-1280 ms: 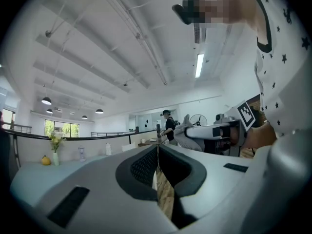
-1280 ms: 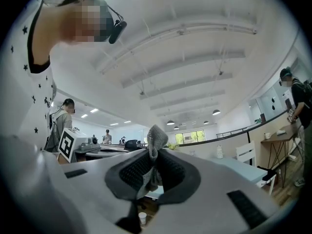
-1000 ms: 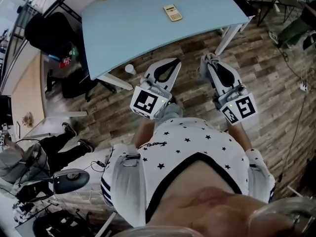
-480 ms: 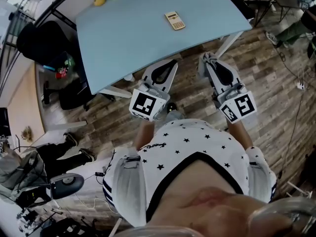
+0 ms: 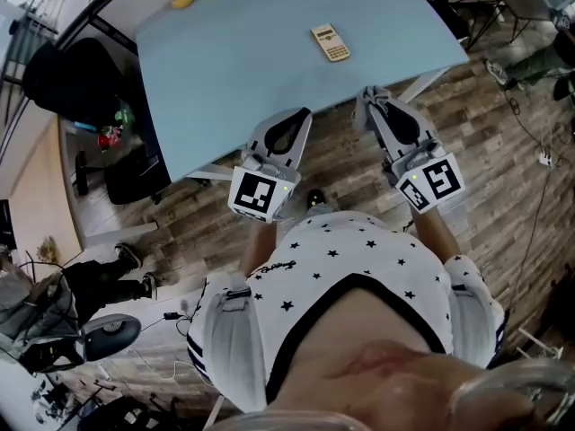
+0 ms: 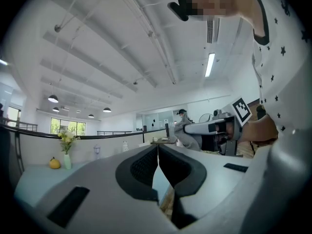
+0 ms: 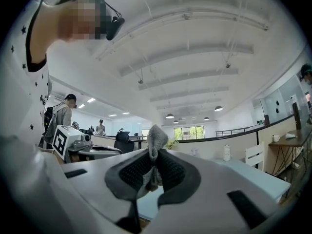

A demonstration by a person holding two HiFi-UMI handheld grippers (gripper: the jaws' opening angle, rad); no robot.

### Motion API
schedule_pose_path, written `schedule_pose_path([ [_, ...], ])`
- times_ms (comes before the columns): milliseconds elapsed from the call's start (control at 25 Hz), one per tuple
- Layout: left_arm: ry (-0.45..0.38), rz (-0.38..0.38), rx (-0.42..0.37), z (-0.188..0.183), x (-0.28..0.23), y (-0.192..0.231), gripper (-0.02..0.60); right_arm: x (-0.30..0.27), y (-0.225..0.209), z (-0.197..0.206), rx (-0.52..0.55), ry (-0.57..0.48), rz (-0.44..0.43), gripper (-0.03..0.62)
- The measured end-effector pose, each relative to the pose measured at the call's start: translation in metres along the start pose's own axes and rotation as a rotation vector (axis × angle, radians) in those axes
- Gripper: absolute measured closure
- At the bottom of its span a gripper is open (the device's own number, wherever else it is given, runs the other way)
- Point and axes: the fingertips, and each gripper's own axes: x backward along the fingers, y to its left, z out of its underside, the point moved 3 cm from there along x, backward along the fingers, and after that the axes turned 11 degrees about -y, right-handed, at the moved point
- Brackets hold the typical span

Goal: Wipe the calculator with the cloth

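Pinching the cloth (image 7: 155, 141) in our right gripper (image 5: 371, 106), left gripper (image 6: 158, 155) shut and empty, we stand by the table (image 5: 252, 70). On it: calculator (image 5: 331, 43), vase (image 6: 67, 161) holding flowers (image 6: 65, 139).

Head view looks steeply down past a star-printed white shirt (image 5: 350, 259) onto left gripper (image 5: 303, 115), right gripper (image 5: 373, 101) and pale blue tabletop (image 5: 252, 61); both gripper views skim that tabletop from close by, tilted toward the white ceiling (image 6: 122, 43).

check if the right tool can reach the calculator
Probably yes: the right tool, shut on the cloth, is at the near edge of the table, with nothing lying between it and the calculator.
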Motion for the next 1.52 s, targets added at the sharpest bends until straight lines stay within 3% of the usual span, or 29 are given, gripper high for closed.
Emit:
schedule_pose_path([
  [320,0.002,-0.024,0.012,0.009,-0.008,0.038,0.551,-0.039,-0.007,0.014,-0.012,0.006,-0.021,0.553],
  [600,0.024,-0.025,0.031,0.025,-0.035,0.056,0.551,-0.057,-0.038,0.030,-0.020,0.034,-0.029,0.551],
  [1520,0.098,-0.274,-0.017,0.057,-0.158,0.130,0.551,-0.170,-0.192,0.078,-0.106,0.085,-0.247,0.553],
])
